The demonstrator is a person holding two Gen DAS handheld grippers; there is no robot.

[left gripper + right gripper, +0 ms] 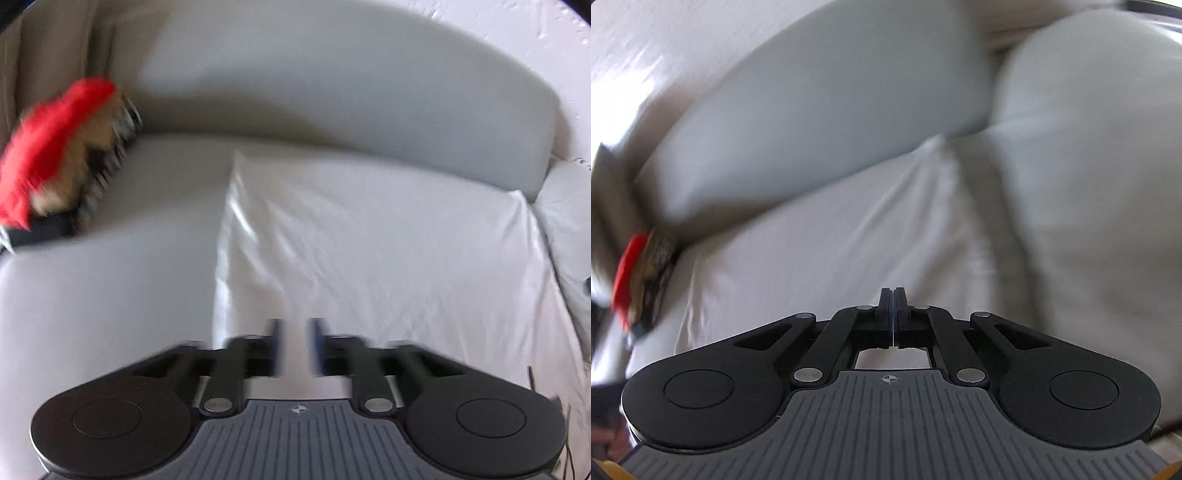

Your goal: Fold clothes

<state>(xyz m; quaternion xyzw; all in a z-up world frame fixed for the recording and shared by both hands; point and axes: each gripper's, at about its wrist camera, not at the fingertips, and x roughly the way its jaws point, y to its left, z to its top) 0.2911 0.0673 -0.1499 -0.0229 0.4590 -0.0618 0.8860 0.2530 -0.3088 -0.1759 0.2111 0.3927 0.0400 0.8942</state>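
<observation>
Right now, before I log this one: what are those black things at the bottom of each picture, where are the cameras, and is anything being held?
The black things are handheld grippers, one in each of a person's hands. Each carries a camera that looks forward along its two fingers, so each picture shows its own gripper at the bottom. One view shows the left gripper, its fingers slightly apart and blurred. The other shows the right gripper, shut. Neither holds anything. Ahead is a pale grey sofa with a white cloth spread flat on the seat. A pile of clothes, red on top, lies at the sofa's left end.
</observation>
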